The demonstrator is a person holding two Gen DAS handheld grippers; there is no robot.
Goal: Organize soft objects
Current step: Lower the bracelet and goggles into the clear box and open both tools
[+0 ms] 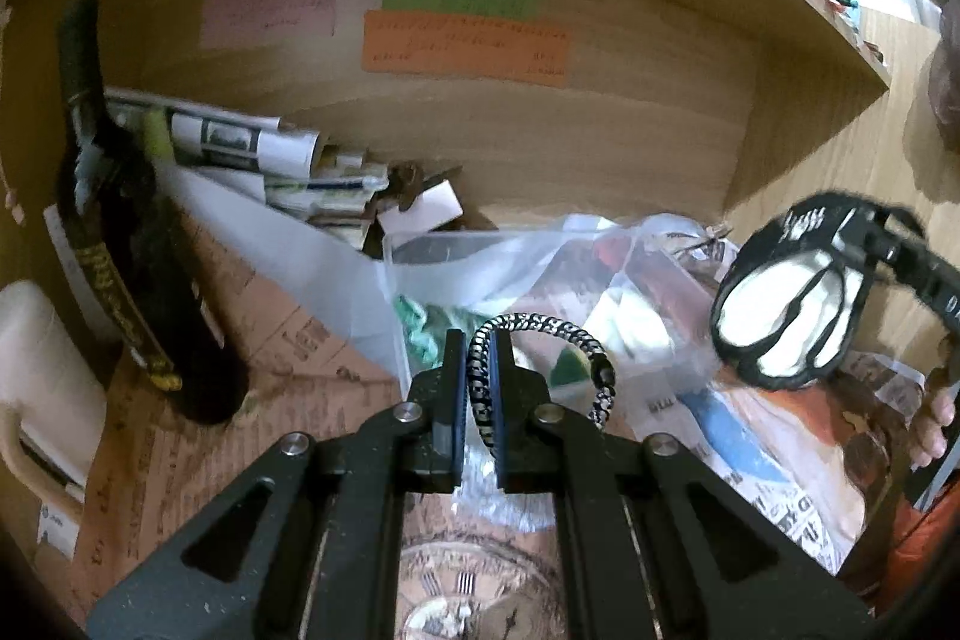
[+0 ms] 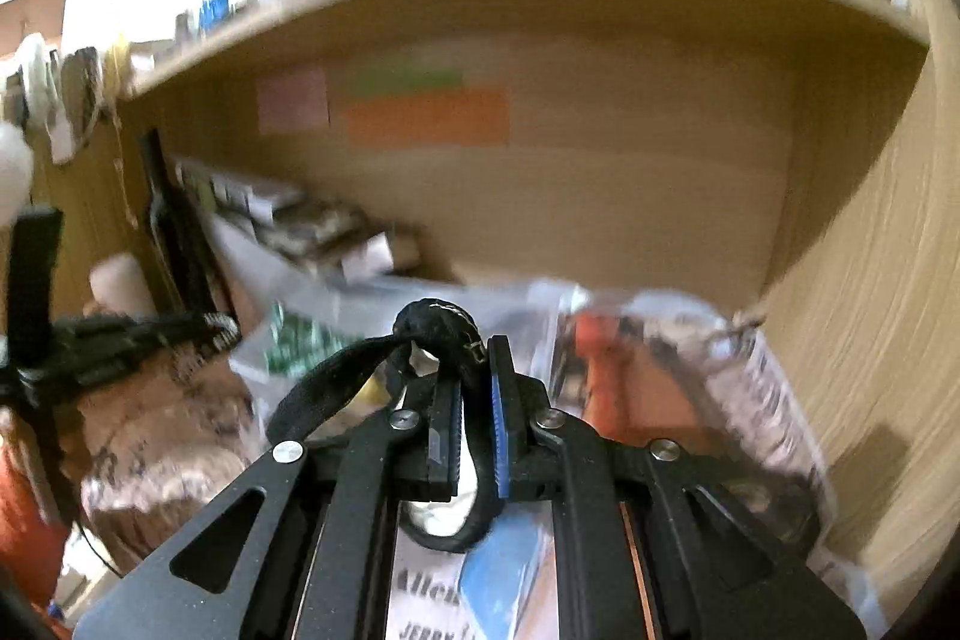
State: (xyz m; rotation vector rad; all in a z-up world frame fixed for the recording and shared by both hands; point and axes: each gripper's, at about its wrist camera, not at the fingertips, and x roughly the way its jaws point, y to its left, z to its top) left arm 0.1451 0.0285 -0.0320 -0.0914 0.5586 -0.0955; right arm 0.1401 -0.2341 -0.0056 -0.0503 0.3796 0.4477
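My left gripper (image 1: 478, 388) is shut on a black-and-white braided cord loop (image 1: 555, 340) that arcs out to the right of the fingers, above a clear plastic bag (image 1: 456, 274) under a wooden shelf. My right gripper (image 2: 476, 418) is shut on a black fabric strap loop (image 2: 435, 325) with a white lining; a strap tail (image 2: 324, 388) hangs to its left. The right gripper also shows in the left wrist view (image 1: 864, 244), holding the black loop (image 1: 786, 316) at the right. The left gripper shows blurred at the left of the right wrist view (image 2: 150, 334).
A dark bottle (image 1: 120, 244) leans at the left beside rolled papers (image 1: 240, 142) and a white jug (image 1: 42, 376). Sticky notes (image 1: 465, 49) are on the shelf's back wall. Printed papers and plastic bags (image 1: 708, 388) cover the surface; a wooden side wall (image 2: 870, 280) stands at the right.
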